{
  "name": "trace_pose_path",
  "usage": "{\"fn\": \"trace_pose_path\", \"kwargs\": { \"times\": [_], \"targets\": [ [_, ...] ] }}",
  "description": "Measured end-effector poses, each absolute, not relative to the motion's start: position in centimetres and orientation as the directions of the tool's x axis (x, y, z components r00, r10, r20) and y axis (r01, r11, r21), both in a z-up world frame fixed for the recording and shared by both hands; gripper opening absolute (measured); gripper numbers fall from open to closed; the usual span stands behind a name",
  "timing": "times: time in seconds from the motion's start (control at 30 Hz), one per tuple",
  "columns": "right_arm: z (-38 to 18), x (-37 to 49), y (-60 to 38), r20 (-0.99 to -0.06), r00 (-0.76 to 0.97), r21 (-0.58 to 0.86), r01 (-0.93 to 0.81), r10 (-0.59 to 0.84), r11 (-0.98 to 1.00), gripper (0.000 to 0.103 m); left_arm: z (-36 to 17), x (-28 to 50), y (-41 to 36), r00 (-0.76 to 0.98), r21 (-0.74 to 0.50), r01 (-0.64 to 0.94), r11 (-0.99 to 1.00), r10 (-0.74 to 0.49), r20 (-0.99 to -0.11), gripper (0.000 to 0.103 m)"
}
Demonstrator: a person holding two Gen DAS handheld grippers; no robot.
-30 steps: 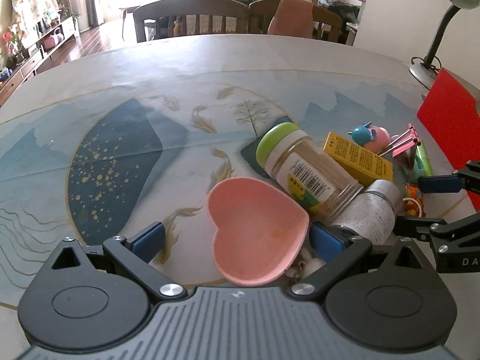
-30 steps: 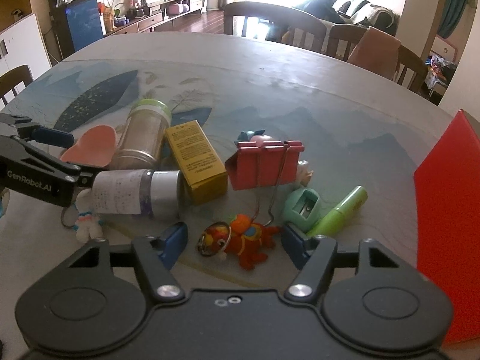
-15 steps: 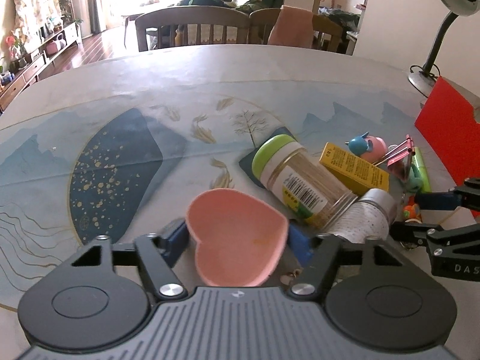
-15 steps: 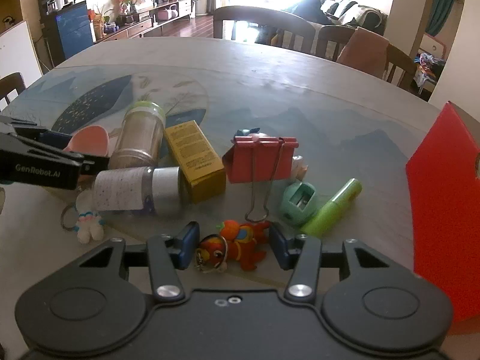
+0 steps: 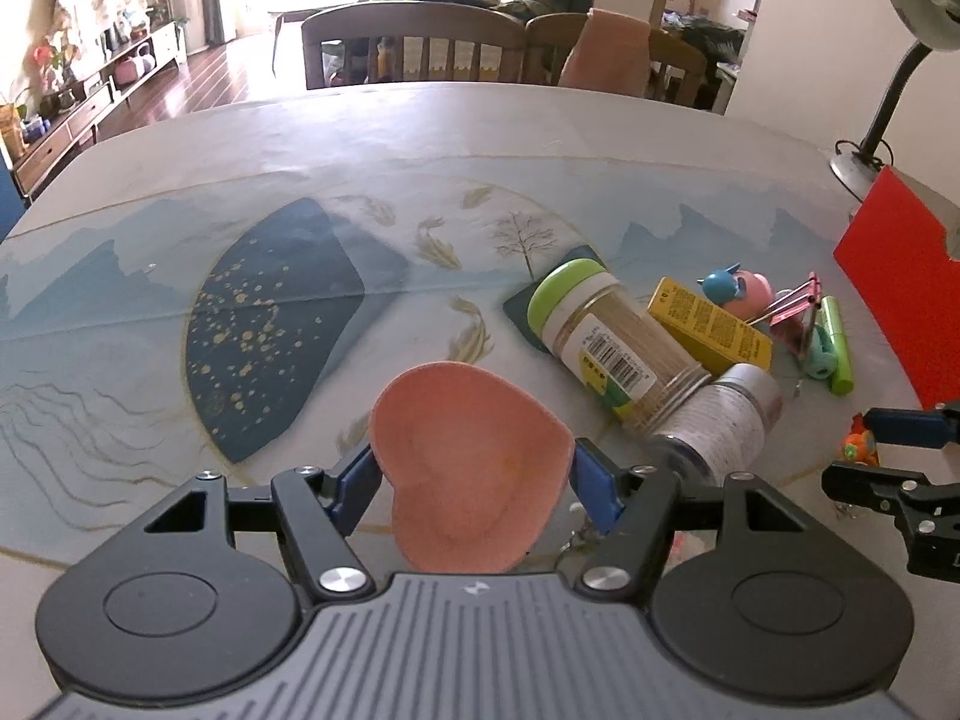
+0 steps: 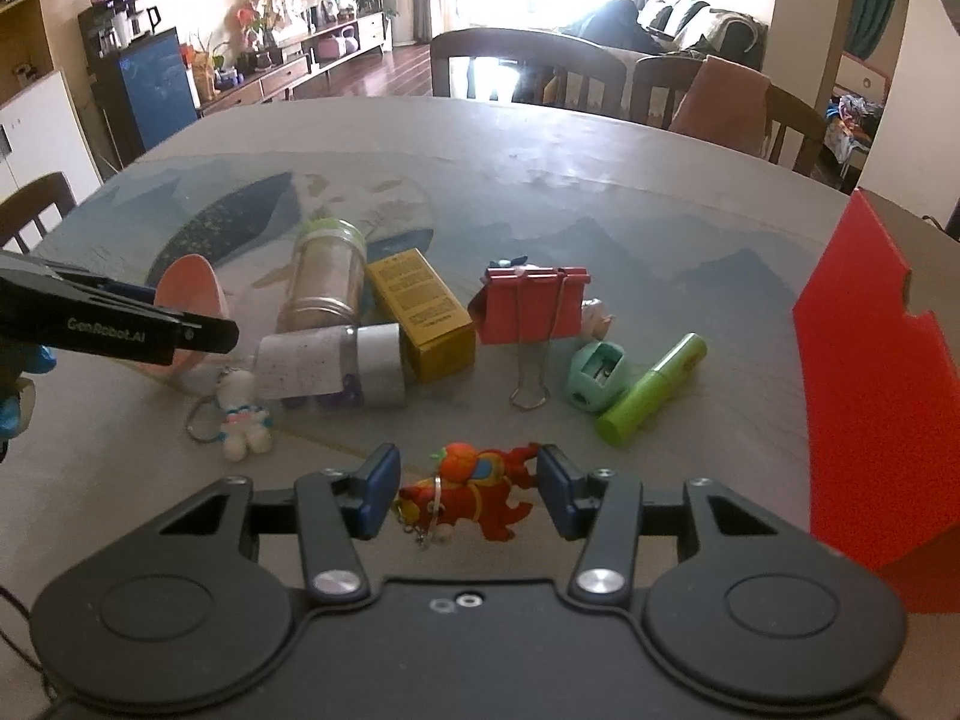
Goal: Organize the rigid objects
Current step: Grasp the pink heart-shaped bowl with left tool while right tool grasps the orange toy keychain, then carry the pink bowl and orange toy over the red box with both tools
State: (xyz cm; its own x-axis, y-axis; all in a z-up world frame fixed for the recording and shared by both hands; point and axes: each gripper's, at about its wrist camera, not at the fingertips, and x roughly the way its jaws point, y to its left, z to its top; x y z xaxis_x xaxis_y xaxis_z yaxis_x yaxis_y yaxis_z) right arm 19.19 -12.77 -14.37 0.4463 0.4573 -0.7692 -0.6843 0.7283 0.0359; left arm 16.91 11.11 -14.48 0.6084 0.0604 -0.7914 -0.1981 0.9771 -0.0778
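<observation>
Now the left gripper (image 5: pixel 474 471) has its jaws clamped on the pink heart-shaped plastic dish (image 5: pixel 471 468), tilted above the desk (image 5: pixel 420 138); the right gripper (image 6: pixel 468 489) squeezes the orange-red toy keychain (image 6: pixel 480 495) between its pads

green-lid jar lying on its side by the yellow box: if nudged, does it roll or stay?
The green-lid jar is a cylinder lying on its side, so it probably rolls if pushed across its axis. The yellow box beside it would likely block it that way. Its clear, smooth wall may be slippery to pinch.
</observation>
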Motion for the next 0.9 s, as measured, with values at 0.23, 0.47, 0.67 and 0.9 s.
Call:
{"fn": "trace_pose_path", "kwargs": {
  "times": [0.23, 0.47, 0.67, 0.9],
  "targets": [
    [-11.7, 17.8, -14.3, -0.747, 0.451, 0.066, -0.68, 0.488, 0.73, 0.049, -12.6, 15.3, 10.6, 0.611, -0.096, -0.192, 0.977, 0.042, -0.791, 0.068],
    [-8.9, 16.9, -16.1, -0.734, 0.464, 0.067, -0.677, 0.495, 0.733, 0.049, -9.9, 14.4, 9.1, 0.608, -0.14, -0.16, 0.977, -0.014, -0.794, 0.068],
    [-6.6, 16.7, -18.2, -0.71, 0.49, 0.079, -0.658, 0.506, 0.749, 0.049, -7.9, 14.0, 7.1, 0.609, -0.184, -0.126, 0.975, -0.07, -0.79, 0.068],
    [-4.4, 17.2, -21.0, -0.685, 0.523, 0.088, -0.631, 0.507, 0.771, 0.049, -5.7, 14.5, 4.0, 0.615, -0.213, -0.06, 0.975, -0.132, -0.778, 0.068]
  ]
}}
